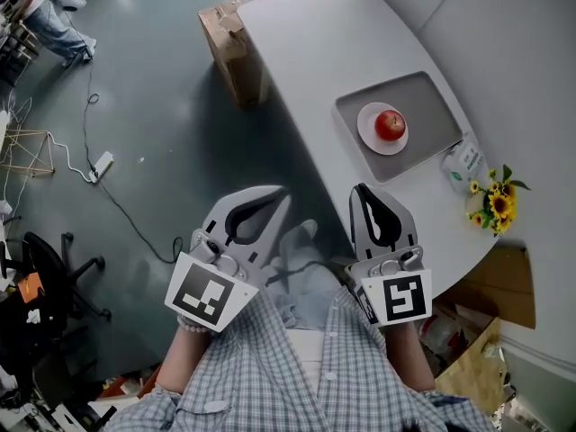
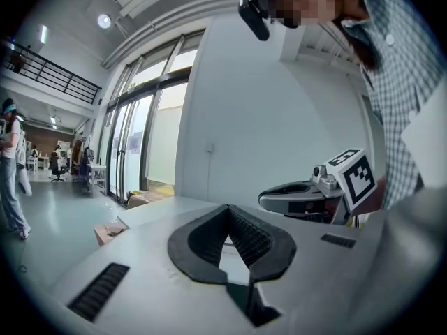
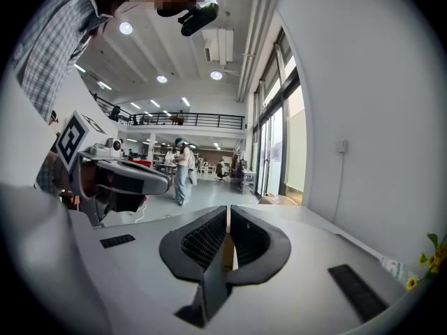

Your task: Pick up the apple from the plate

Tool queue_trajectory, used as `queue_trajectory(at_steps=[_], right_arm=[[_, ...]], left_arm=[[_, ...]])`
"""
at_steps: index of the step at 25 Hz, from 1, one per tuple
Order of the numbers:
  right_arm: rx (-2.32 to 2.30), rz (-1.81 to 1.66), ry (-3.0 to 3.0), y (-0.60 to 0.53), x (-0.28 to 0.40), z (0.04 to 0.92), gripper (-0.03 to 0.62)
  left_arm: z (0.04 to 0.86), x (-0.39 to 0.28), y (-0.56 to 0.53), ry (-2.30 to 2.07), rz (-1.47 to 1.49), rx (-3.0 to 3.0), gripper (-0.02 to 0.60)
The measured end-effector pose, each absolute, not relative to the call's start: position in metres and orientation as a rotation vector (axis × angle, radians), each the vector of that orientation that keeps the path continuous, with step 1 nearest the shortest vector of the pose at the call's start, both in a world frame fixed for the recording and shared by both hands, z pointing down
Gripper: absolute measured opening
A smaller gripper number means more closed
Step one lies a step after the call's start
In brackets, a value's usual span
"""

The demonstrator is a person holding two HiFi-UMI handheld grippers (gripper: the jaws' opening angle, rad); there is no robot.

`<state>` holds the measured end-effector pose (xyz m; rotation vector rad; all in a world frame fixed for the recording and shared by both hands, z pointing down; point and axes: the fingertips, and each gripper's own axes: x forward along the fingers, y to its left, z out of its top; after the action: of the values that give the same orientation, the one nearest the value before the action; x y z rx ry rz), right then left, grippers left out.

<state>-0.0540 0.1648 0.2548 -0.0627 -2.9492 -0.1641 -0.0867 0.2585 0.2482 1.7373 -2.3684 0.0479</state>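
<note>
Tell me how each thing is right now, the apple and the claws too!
Apple: sitting on the plate, nothing touching it.
Plate: on the gray tray.
Tray: flat on the table.
Left claw: shut, empty, away from the apple.
Right claw: shut, empty, away from the apple.

**Apple on plate**

Apple (image 1: 390, 124): one, red, round, whole, resting a little off centre on the plate. Plate (image 1: 368, 127): small, white, round, lying flat in the left part of a shallow grey tray (image 1: 430, 106) on a white table (image 1: 306, 52).
</note>
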Motion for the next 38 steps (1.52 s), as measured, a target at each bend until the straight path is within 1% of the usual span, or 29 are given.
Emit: queue_trajectory(at_steps=[11,21,25,32,38], right_arm=[[0.141,-0.071,-2.901,0.075,-0.078,0.273,0.031],[0.416,0.041,-2.838,-0.009,-0.049,0.297,0.031],[0.527,0.13,-2.804,-0.028,-0.035,0.306,0.031],[0.669,0.212,-2.736,-0.051,-0.024,0.321,0.031],[0.757,0.328,-2.654,-0.063,-0.021,0.343,0.031]], left_arm=[[0.26,-0.127,0.161,-2.181,0.092,1.855,0.009],[0.28,-0.129,0.065,-1.978,0.076,1.986,0.009],[0.282,-0.13,0.041,-1.95,0.043,1.999,0.009],[0.3,-0.132,0.007,-1.841,0.101,2.039,0.009],[0.328,-0.155,-0.012,-1.786,0.097,1.957,0.009]])
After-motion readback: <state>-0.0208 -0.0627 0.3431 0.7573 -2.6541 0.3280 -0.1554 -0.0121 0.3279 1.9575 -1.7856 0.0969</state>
